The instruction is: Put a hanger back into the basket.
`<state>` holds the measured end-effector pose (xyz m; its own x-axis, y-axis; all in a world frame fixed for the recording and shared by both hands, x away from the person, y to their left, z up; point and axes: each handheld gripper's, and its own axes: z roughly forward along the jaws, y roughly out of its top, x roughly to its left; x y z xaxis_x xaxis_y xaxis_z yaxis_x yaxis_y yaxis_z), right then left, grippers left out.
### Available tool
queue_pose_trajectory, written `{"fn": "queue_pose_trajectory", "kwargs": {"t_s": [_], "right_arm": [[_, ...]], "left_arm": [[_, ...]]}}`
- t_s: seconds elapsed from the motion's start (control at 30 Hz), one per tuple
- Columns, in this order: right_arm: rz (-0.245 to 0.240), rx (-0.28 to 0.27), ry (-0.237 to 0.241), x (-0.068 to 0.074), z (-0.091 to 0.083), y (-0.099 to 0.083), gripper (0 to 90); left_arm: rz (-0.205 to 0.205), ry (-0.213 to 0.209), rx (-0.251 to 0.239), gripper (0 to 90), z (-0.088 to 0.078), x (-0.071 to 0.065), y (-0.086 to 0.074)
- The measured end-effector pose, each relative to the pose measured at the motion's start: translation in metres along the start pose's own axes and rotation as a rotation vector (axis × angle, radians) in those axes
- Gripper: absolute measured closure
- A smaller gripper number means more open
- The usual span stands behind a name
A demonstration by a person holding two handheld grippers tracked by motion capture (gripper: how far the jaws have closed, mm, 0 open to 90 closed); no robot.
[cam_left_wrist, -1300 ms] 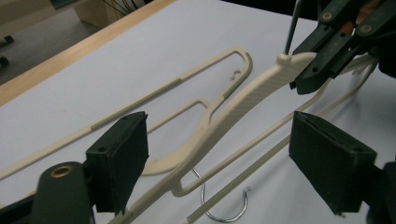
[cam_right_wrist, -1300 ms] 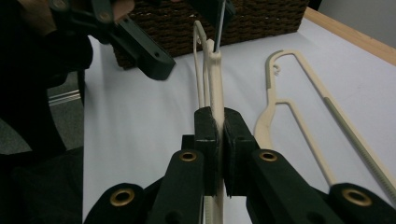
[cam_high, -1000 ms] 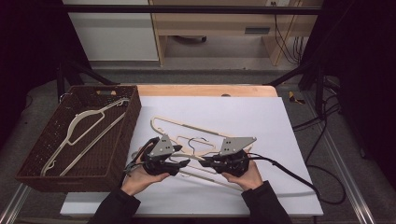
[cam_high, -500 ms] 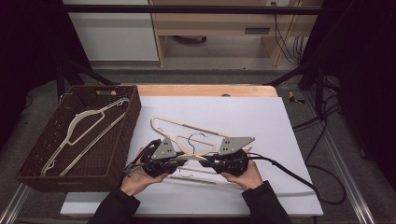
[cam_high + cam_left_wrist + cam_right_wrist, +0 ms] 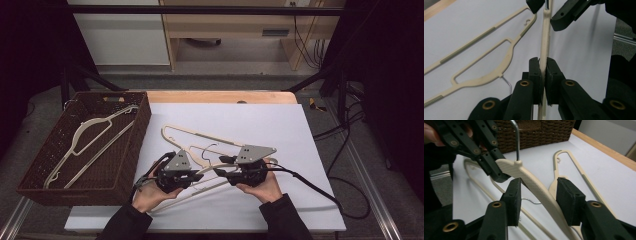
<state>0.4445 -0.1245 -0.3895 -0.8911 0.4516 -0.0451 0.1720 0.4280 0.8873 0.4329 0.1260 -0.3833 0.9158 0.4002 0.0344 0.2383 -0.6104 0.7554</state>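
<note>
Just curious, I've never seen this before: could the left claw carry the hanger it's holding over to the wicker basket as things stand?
Probably yes. The left claw is clamped on the hanger, the right claw has just been opening around it, and the basket sits open right beside it.

I'm working in a lab: black frame rails (image 5: 200, 10) at top, loose cables (image 5: 345, 130) at right.

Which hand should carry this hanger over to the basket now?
Left. The left gripper is shut on the hanger and is nearer the basket; the right gripper has just been opening, its pads off the hanger.
</note>
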Motion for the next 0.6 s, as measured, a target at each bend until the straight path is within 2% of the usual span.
{"fn": "queue_pose_trajectory", "kwargs": {"t_s": [0.07, 0.1, 0.13, 0.27, 0.33, 0.37, 0.53, 0.6], "right_arm": [[-0.003, 0.006, -0.026, 0.000, -0.001, 0.000, 53.5], [0.001, 0.008, -0.025, -0.001, -0.001, 0.000, 52.4], [0.007, 0.005, -0.026, -0.001, -0.002, 0.000, 50.3], [0.011, -0.014, -0.069, -0.004, -0.009, 0.000, 40.9], [0.047, -0.049, -0.103, -0.010, -0.020, -0.002, 34.7], [0.047, -0.049, -0.103, -0.010, -0.020, -0.002, 34.7], [0.110, -0.086, -0.196, -0.022, -0.041, -0.008, 22.9], [0.135, -0.099, -0.217, -0.026, -0.047, -0.010, 19.2]], "left_arm": [[0.005, 0.006, 0.010, 86.2, 0.001, 0.000, 0.000], [-0.002, 0.010, 0.003, 86.2, 0.001, 0.000, 0.000], [-0.026, 0.005, -0.015, 86.2, 0.001, -0.001, -0.001], [-0.054, 0.026, -0.040, 86.3, -0.003, 0.001, -0.001], [-0.065, 0.044, -0.050, 86.2, -0.006, 0.002, -0.001], [-0.075, 0.054, -0.056, 86.2, -0.007, 0.003, -0.001], [-0.121, 0.107, -0.068, 86.2, -0.014, 0.006, -0.001], [-0.131, 0.121, -0.083, 86.2, -0.017, 0.007, -0.001]]}}
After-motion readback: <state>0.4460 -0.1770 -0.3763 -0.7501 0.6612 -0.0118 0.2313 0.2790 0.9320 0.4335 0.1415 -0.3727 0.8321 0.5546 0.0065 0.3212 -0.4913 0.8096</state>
